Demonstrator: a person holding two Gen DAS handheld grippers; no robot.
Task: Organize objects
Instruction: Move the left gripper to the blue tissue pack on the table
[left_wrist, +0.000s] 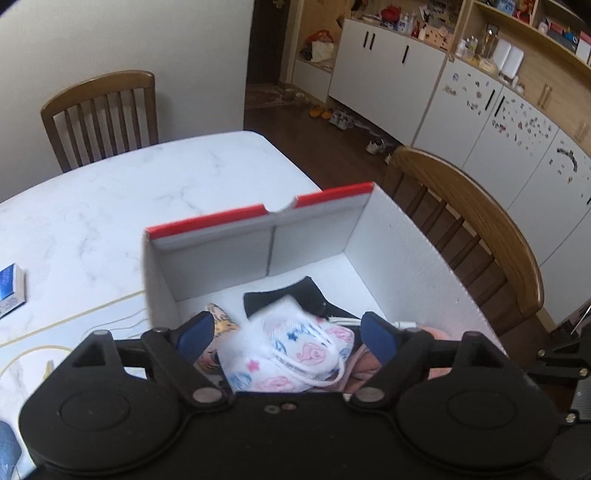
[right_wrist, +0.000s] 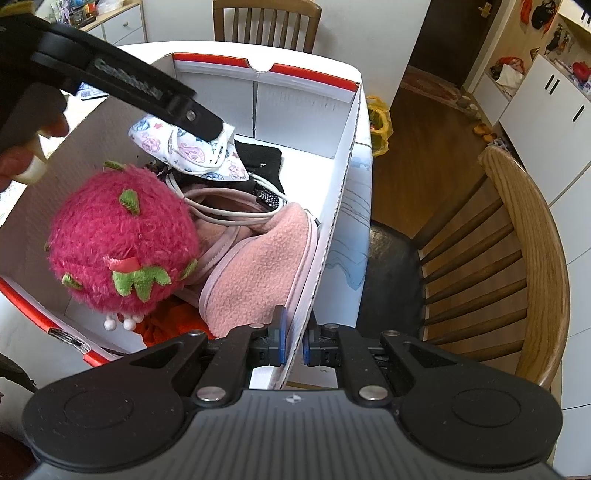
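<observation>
A white cardboard box (left_wrist: 406, 236) with a red rim stands on the marble table; it also shows in the right wrist view (right_wrist: 343, 155). My left gripper (left_wrist: 286, 332) is open above the box, and a white patterned cloth mask (left_wrist: 295, 354) lies blurred between its spread fingers. In the right wrist view the left gripper's arm (right_wrist: 125, 85) reaches over the mask (right_wrist: 188, 151). Inside lie a pink plush fruit (right_wrist: 122, 240), a pink fleece pouch (right_wrist: 258, 269), a white cable (right_wrist: 229, 218) and a black item (right_wrist: 262, 158). My right gripper (right_wrist: 293, 341) is shut on the box's right wall.
A blue and white packet (left_wrist: 11, 288) lies on the table (left_wrist: 110, 206) at the left. Wooden chairs stand behind the table (left_wrist: 103, 118) and at its right (right_wrist: 517, 266). White cabinets (left_wrist: 498, 122) line the far wall. A yellow bag (right_wrist: 380, 125) sits on the floor.
</observation>
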